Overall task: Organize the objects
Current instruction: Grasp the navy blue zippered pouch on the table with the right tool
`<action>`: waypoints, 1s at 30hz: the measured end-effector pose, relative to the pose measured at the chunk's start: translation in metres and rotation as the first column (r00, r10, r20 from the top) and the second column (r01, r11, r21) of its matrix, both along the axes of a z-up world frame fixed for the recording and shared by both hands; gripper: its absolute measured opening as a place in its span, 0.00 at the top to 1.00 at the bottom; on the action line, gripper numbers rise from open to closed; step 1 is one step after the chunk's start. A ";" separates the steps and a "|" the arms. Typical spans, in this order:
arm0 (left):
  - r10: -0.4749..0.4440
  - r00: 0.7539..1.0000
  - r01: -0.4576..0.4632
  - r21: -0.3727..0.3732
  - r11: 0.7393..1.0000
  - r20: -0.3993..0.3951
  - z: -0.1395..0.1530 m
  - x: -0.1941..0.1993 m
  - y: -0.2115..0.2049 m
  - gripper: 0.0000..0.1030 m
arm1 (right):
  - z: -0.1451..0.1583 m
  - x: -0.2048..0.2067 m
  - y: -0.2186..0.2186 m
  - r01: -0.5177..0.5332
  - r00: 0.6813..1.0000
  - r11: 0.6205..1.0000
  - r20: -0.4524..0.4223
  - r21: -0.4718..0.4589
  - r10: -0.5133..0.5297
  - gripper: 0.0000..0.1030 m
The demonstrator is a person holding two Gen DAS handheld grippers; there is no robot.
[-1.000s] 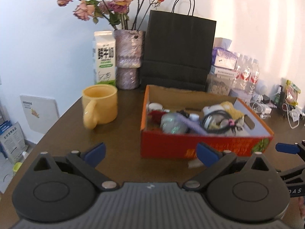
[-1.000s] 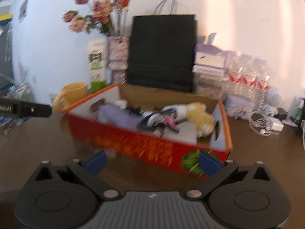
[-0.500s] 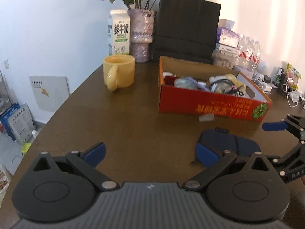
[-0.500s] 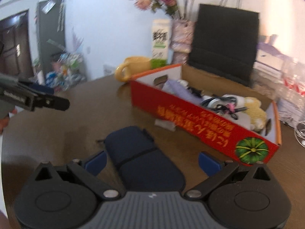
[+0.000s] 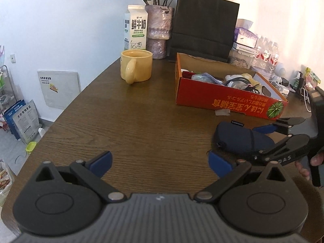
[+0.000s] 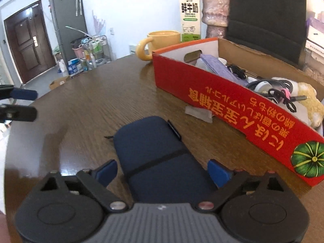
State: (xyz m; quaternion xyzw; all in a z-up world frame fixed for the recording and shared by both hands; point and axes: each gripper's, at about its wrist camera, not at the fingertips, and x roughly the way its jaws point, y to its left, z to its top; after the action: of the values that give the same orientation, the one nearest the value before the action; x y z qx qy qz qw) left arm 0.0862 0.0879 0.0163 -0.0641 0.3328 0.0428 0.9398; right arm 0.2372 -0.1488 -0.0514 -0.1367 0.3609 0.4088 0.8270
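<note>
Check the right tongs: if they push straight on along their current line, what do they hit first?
The dark blue soft zip pouch. It already lies between the open fingers of the right tongs, whose jaws have just been closing. Beyond it stands the red cardboard box, though depth is hard to judge.

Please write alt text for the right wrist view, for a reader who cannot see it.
The right gripper straddles a dark blue pouch lying on a brown wooden table, its jaws just closing but not yet pressing it. Right of it stands a red cardboard box full of clutter; a yellow mug sits behind.
</note>
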 end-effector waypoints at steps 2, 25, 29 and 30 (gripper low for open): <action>-0.004 1.000 0.004 -0.005 1.000 0.001 0.000 0.001 -0.001 0.00 | 0.000 -0.003 0.000 0.017 1.000 1.000 0.011 -0.002 -0.017 0.09; -0.023 1.000 0.022 -0.063 0.998 -0.021 -0.016 0.007 -0.005 0.00 | 0.002 -0.035 0.019 0.356 0.934 0.932 0.013 0.072 -0.357 0.30; -0.028 0.999 0.027 -0.063 0.998 -0.019 -0.015 0.009 -0.007 0.00 | -0.002 -0.029 0.020 0.294 0.955 0.954 0.017 0.051 -0.295 0.25; -0.029 0.999 0.028 -0.063 0.998 -0.019 -0.015 0.010 -0.008 0.00 | -0.003 -0.028 0.019 0.282 0.959 0.958 0.022 0.055 -0.284 0.25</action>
State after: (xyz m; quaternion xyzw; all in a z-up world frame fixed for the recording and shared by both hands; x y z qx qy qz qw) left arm 0.0957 0.0803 0.0010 -0.0886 0.3441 0.0197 0.9345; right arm 0.2090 -0.1296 -0.0541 -0.0683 0.3538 0.2935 0.8855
